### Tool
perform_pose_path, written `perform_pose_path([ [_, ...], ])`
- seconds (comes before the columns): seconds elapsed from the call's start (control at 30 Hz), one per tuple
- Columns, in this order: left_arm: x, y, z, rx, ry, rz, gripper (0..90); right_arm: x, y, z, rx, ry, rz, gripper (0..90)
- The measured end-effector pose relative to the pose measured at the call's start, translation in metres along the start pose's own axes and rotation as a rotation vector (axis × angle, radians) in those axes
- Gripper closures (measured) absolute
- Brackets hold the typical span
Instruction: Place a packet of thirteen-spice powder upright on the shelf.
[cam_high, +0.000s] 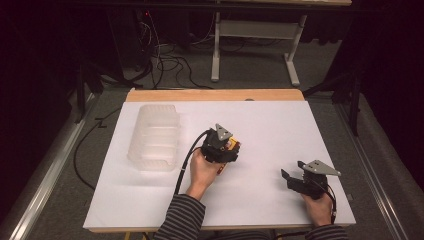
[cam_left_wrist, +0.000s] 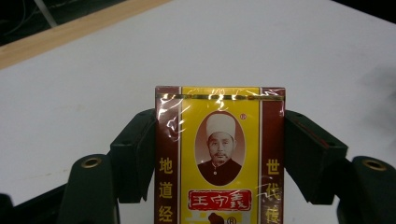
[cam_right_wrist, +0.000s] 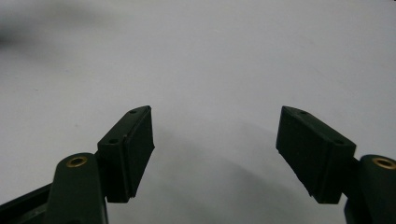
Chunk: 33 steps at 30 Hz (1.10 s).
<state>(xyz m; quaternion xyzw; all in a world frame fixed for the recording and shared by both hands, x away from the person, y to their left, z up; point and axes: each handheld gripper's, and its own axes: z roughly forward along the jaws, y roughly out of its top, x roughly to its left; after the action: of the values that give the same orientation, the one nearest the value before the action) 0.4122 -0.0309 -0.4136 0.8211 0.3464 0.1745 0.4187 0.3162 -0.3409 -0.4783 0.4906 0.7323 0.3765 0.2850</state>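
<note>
Jaws of left gripper (cam_left_wrist: 219, 154) clamp yellow box (cam_left_wrist: 219, 158); right gripper (cam_right_wrist: 215, 149) gapes.

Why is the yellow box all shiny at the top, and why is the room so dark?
In the left gripper view, the lamp glints off the plastic wrap on the yellow box. In the high view, the light falls on the white table, leaving the floor dim. In the right gripper view, the right gripper casts a soft shadow.

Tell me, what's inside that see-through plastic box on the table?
The clear plastic box looks empty: the high view shows ridged walls and a pale bottom with nothing in it. Its near wall is cloudy, so a tiny thing tucked behind it could be missed.
</note>
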Motion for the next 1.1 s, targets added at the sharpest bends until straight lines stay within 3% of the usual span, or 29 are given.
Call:
perform_pose_path([
  [0.2,0.001,0.002,-0.010,-0.054,-0.012,-0.018,33.4,0.001,0.000,-0.001,-0.005,-0.017,0.009,27.9],
  [0.67,-0.001,0.003,-0.030,-0.099,0.003,-0.011,33.4,0.001,0.000,0.000,-0.003,-0.011,0.013,27.9],
  [0.9,0.006,0.002,-0.044,-0.143,0.019,-0.044,33.4,0.000,0.000,0.001,0.008,-0.005,0.003,27.9],
  [1.1,0.010,0.001,-0.049,-0.148,0.024,-0.054,33.4,0.000,0.000,0.000,-0.003,-0.005,0.012,27.9],
])
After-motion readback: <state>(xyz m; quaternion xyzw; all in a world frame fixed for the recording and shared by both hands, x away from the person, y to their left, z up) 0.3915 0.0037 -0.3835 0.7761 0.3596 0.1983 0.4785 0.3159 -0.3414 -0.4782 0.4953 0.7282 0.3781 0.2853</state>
